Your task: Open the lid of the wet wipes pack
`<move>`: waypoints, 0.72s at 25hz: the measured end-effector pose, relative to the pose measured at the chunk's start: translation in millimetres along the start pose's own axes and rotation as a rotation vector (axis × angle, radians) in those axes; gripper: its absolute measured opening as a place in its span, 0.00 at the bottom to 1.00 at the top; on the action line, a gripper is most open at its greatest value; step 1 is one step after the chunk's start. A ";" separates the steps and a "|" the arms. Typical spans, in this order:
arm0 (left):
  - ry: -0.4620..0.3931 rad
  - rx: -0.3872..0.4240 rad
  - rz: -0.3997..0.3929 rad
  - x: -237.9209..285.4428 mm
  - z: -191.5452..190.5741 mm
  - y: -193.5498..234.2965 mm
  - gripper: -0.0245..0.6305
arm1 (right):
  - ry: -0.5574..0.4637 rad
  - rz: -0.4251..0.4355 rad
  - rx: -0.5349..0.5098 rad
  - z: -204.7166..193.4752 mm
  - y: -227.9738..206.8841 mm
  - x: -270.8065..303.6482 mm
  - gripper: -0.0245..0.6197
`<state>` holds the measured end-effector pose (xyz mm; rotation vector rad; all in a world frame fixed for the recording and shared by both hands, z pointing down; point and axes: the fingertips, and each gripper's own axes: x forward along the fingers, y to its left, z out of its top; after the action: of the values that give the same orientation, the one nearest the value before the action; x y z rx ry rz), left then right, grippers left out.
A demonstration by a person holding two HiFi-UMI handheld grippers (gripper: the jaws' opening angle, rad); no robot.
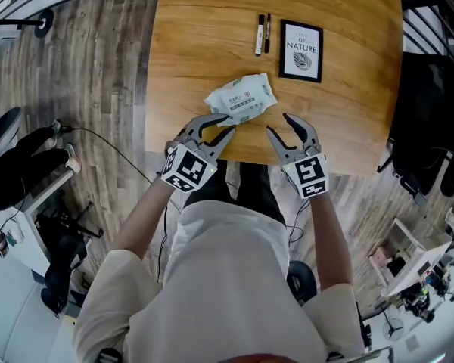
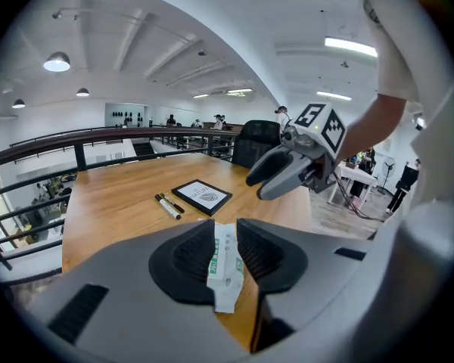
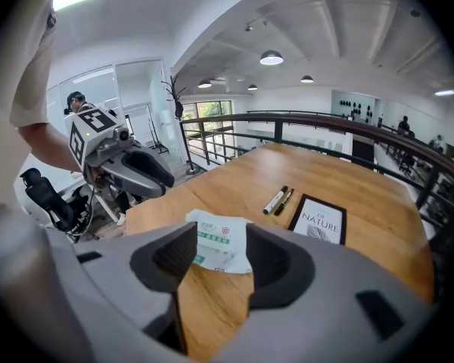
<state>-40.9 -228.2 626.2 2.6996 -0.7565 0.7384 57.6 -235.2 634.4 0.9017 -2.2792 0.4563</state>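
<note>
Pack (image 1: 240, 99): lid not made out; sides masked by jaws in gripper views.
Left gripper (image 1: 228, 124): parted, nothing held.
Right gripper (image 1: 278, 123): parted, nothing held.
Beyond: pens (image 1: 262, 34), frame (image 1: 301, 51).

Warm honey-brown table (image 1: 197, 44) with flowing wood grain; on it, a wet wipes pack (image 1: 241, 99), white with green bands of print and a small red mark; beyond the pack, a white marker (image 1: 259, 35) with black cap, and a black pen (image 1: 268, 33) beside it; right of these, a framed card (image 1: 301, 50) with black frame, white face, black lettering and a dark leaf motif; nearer than the pack, left tongs (image 1: 228, 124) and right tongs (image 1: 278, 123), matte grey with darker ribbed pads, each carrying a white cube (image 1: 189, 167) patterned with black squares; grey-brown plank floor (image 1: 83, 66); cream shirt (image 1: 227, 278).
</note>
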 end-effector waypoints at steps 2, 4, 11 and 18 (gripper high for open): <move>0.019 0.015 0.012 14.2 -6.0 1.7 0.17 | 0.009 0.022 -0.005 -7.9 -5.9 15.1 0.33; 0.039 0.033 0.030 28.1 -12.0 4.3 0.18 | 0.025 0.048 -0.013 -14.8 -10.6 29.8 0.33; 0.118 0.170 0.070 68.7 -35.8 9.4 0.19 | 0.099 0.131 -0.133 -40.9 -23.7 73.5 0.33; 0.169 0.236 0.077 94.2 -56.2 8.6 0.21 | 0.135 0.211 -0.187 -57.2 -31.2 98.4 0.33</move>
<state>1.2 -254.8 724.3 2.7772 -0.7788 1.1234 49.1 -275.1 745.2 0.5249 -2.2569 0.3749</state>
